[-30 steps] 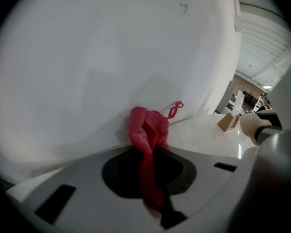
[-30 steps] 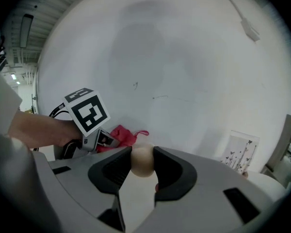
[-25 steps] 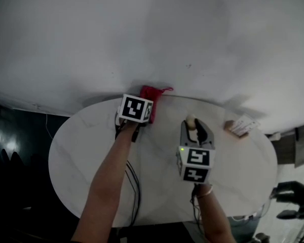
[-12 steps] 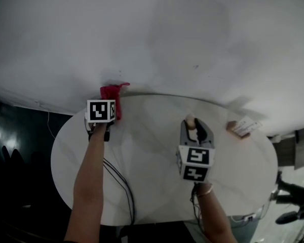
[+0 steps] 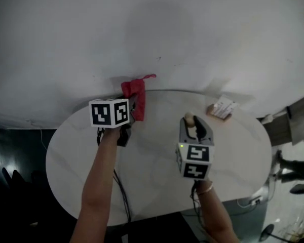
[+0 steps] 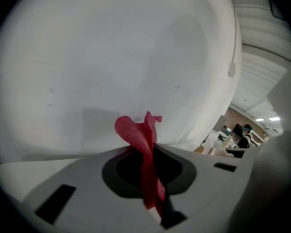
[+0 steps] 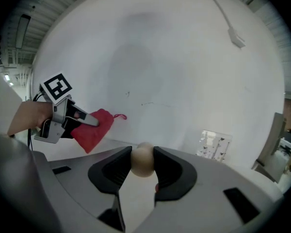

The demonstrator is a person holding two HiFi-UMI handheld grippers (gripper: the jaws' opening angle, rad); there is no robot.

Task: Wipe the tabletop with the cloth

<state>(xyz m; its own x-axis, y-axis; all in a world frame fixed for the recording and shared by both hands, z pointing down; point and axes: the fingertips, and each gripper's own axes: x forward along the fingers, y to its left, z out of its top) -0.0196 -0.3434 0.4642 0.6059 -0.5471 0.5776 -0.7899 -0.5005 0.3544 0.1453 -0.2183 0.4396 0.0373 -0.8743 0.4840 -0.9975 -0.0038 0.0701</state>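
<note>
Left forearm stretched forward over white oval table (image 5: 233, 166). Left gripper (image 5: 133, 107) tilted down at far rim, jaws clenched on red cloth (image 5: 135, 92). Cloth bunched, hanging by wall; contact with tabletop unclear. Right gripper (image 5: 194, 129) mid-table, jaws pinching 1 beige ball (image 5: 190, 119). Small card stand (image 5: 222, 107) at far right rim, well apart.

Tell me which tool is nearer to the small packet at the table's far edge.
Right. The right tool, gripping a beige ball, sits just left of the packet; the left tool, clamping the red cloth, is farther left, beyond it.
</note>
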